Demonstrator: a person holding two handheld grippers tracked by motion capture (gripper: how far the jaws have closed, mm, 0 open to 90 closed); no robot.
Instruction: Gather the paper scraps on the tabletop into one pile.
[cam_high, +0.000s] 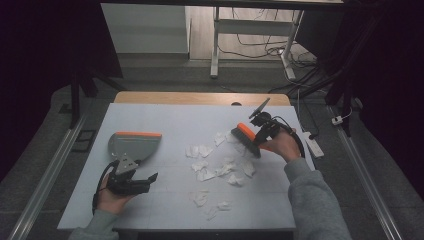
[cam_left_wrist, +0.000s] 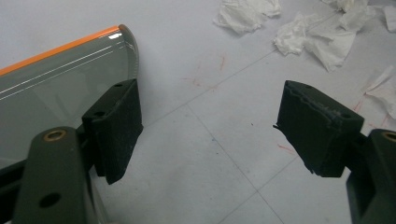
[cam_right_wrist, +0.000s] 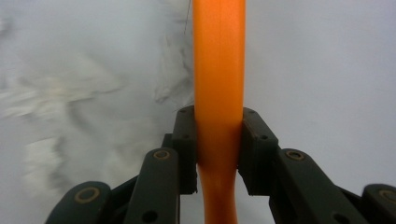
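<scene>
A small orange-backed hand brush (cam_high: 246, 138) is held by my right gripper (cam_high: 264, 131), its bristles down among torn white paper scraps (cam_high: 220, 165) on the table's right half. In the right gripper view both pads (cam_right_wrist: 256, 140) clamp the orange brush handle (cam_right_wrist: 218, 84); the table behind is blurred. A grey dustpan (cam_high: 134, 145) with an orange rim lies flat at the left. My left gripper (cam_high: 145, 181) rests just in front of it, jaws open and empty. In the left gripper view the dustpan (cam_left_wrist: 60, 84) lies beside the left pad (cam_left_wrist: 116, 126), and paper scraps (cam_left_wrist: 317, 37) sit beyond.
The white table top (cam_high: 165, 120) ends in a wooden strip at the far edge. A white power strip (cam_high: 314, 145) lies off the right side. A desk frame and cables (cam_high: 260, 45) stand on the floor behind. Bare table lies between dustpan and scraps.
</scene>
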